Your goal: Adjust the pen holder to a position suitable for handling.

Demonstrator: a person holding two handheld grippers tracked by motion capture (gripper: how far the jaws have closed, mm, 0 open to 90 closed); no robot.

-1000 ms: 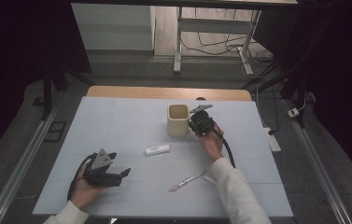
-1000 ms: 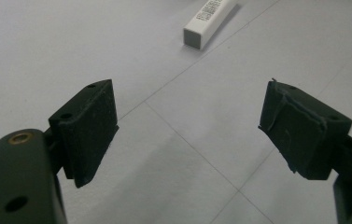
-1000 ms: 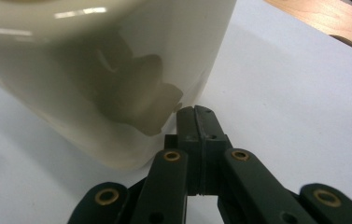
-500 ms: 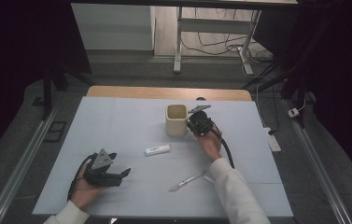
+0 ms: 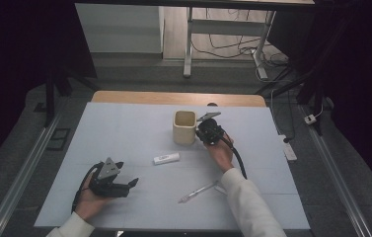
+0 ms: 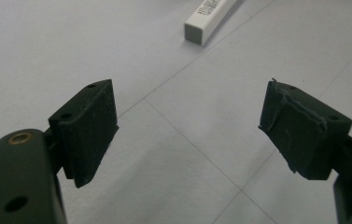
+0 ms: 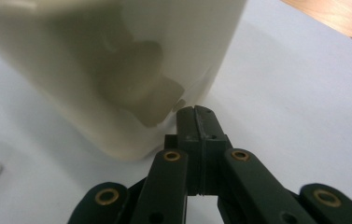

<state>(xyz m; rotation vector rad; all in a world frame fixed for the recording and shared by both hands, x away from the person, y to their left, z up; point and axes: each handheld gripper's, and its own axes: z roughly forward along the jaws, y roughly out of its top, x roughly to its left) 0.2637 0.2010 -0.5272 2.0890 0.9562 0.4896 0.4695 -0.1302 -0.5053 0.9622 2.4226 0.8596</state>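
Cream cup (image 7: 117, 70) — smooth, looks like plastic or glazed ware, with a soft sheen. Table cover (image 5: 124, 133) pale, matt, smooth, faint seam lines; a bare wood strip (image 5: 173, 98) at the far edge. White block (image 6: 208, 18) smooth, matt, with a printed label. Left gripper (image 6: 187, 135) pads (image 6: 304, 135) — black, matt, rubbery, edges frayed. Right gripper (image 7: 196, 112) links matt black with brass-coloured rivets.

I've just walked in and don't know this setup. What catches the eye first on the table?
A cream cup stands near the far middle of the table, with the right gripper shut, empty, right beside it. Nearer, a small white stick and a pen lie flat, and the left gripper rests open at the near left.
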